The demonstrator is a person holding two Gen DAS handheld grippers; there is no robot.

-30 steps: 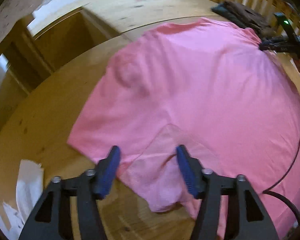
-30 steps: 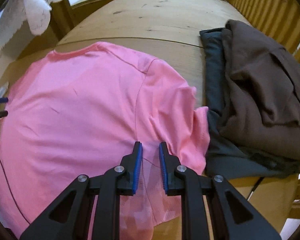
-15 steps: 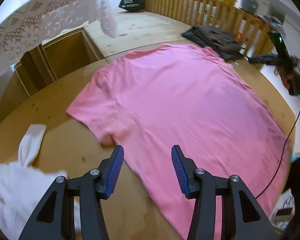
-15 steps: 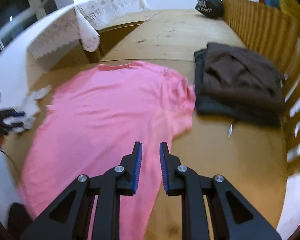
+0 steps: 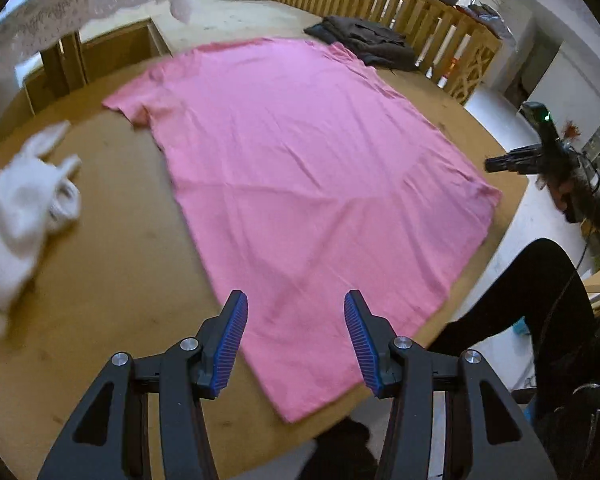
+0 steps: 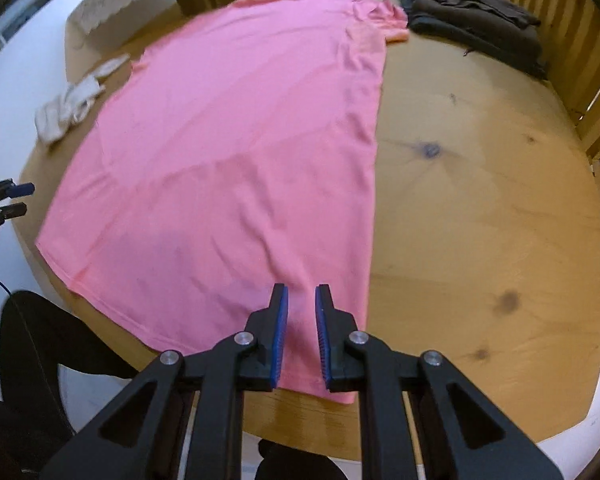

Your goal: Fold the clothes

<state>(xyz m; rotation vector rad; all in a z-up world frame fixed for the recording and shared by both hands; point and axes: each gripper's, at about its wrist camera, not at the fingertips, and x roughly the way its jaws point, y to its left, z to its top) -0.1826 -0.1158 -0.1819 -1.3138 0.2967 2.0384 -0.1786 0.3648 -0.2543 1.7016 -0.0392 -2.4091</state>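
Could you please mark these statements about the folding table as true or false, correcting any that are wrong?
1. The pink T-shirt lies spread flat on the wooden table. True.
2. The left gripper is clamped on the shirt's hem. False: its jaws stand apart above the shirt with nothing between them.
3. A stack of dark folded clothes sits beyond the shirt's right sleeve. True.
4. The crumpled white garment lies on top of the pink shirt. False: it lies on the bare table beside the shirt.
5. The right gripper holds a brown garment. False: its narrow, closing jaws hold nothing.
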